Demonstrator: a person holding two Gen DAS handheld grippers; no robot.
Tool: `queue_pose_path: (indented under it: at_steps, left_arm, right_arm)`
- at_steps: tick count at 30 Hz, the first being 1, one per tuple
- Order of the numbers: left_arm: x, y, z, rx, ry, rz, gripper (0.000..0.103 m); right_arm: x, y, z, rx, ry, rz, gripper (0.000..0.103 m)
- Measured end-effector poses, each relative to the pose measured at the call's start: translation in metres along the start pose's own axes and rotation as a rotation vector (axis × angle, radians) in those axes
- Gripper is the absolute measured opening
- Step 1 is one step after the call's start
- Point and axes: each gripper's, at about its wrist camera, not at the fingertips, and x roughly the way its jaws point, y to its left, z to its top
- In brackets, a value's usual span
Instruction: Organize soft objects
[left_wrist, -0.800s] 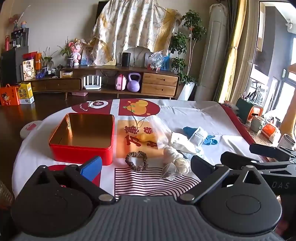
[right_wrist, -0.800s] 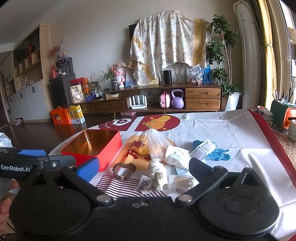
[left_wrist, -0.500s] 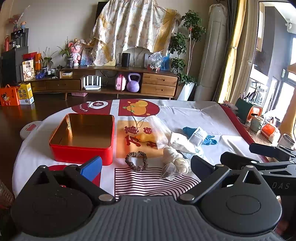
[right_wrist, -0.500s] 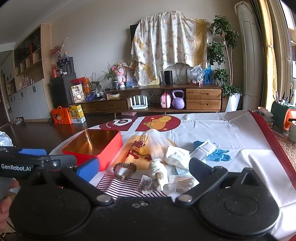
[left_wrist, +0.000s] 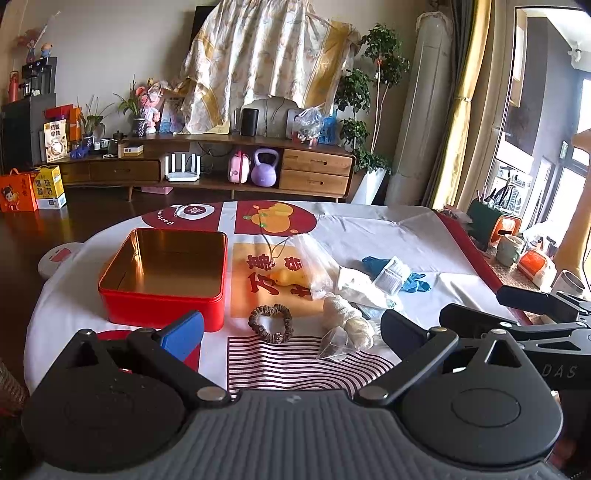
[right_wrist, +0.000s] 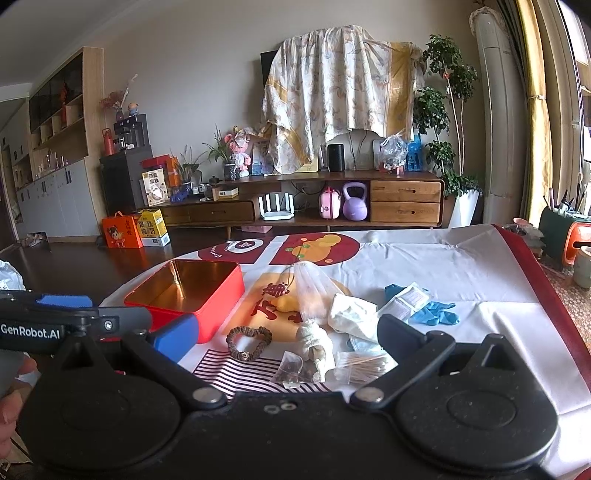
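An open red tin with a gold inside stands empty at the left of the table. Right of it lie a brown scrunchie, a cream gauze roll, a clear bag, white cloth, a small tea-bag sachet, blue gloves and a pack of cotton swabs. My left gripper is open and empty, near the table's front edge. My right gripper is open and empty, beside it to the right.
The table wears a white cloth with red prints and a red border. A wooden TV cabinet stands behind, with boxes on the floor at left. Cups and holders sit to the right.
Both grippers have drifted very slightly; the scene sits almost the same. Nothing on the table has moved.
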Motion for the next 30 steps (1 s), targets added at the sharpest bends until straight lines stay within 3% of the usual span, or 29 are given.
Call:
queue_pose_path:
  at_steps: [24, 30]
  left_arm:
    - [-0.013, 0.002, 0.004, -0.012, -0.001, -0.016, 0.103]
    - [-0.003, 0.012, 0.004, -0.001, -0.010, 0.026, 0.103]
  right_arm:
    - [-0.008, 0.002, 0.002, -0.002, -0.010, -0.021, 0.103]
    - [-0.003, -0.009, 0.000, -0.005, -0.002, -0.053, 0.103]
